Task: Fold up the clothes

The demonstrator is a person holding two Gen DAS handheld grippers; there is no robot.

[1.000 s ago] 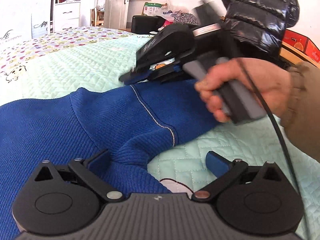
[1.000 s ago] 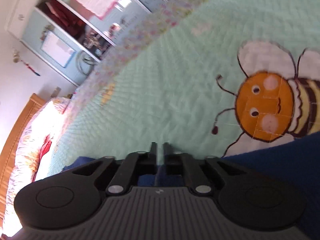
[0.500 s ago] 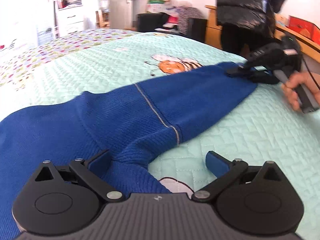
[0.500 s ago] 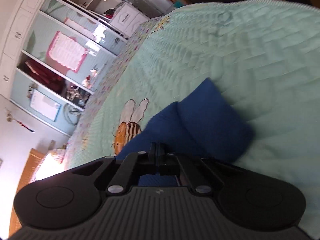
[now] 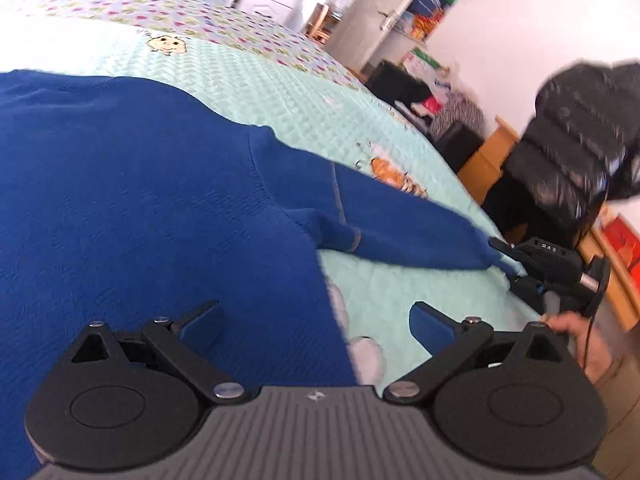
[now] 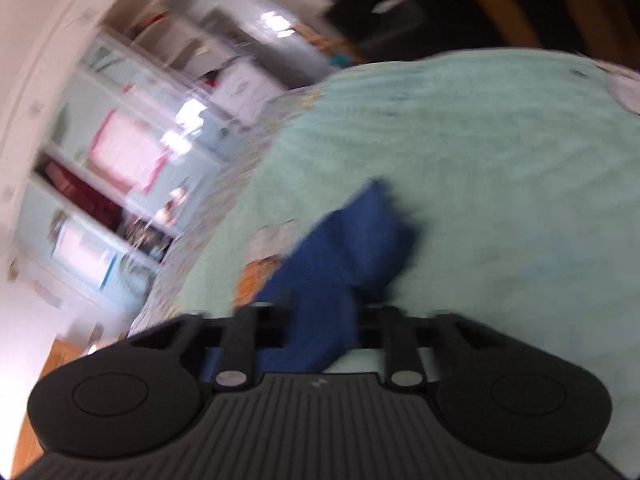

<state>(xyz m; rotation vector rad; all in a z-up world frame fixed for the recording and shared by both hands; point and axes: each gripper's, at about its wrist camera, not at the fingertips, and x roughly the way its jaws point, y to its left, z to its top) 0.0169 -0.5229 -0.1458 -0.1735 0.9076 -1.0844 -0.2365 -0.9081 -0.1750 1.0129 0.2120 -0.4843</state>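
The left gripper point(image 5: 316, 320) is held low over the bed point(image 5: 400, 292), fingers spread wide, nothing between them. The blue sweater point(image 5: 140, 200) lies under and ahead of the left finger; its sleeve point(image 5: 400, 236) runs out beyond the right finger to the right gripper point(image 5: 505, 255), gripped by a hand point(image 5: 576, 340). The left view shows a dark jacket point(image 5: 576, 136) behind. In the blurred right view, the fingers are seen apart, the sleeve point(image 6: 340, 264) lying between them.
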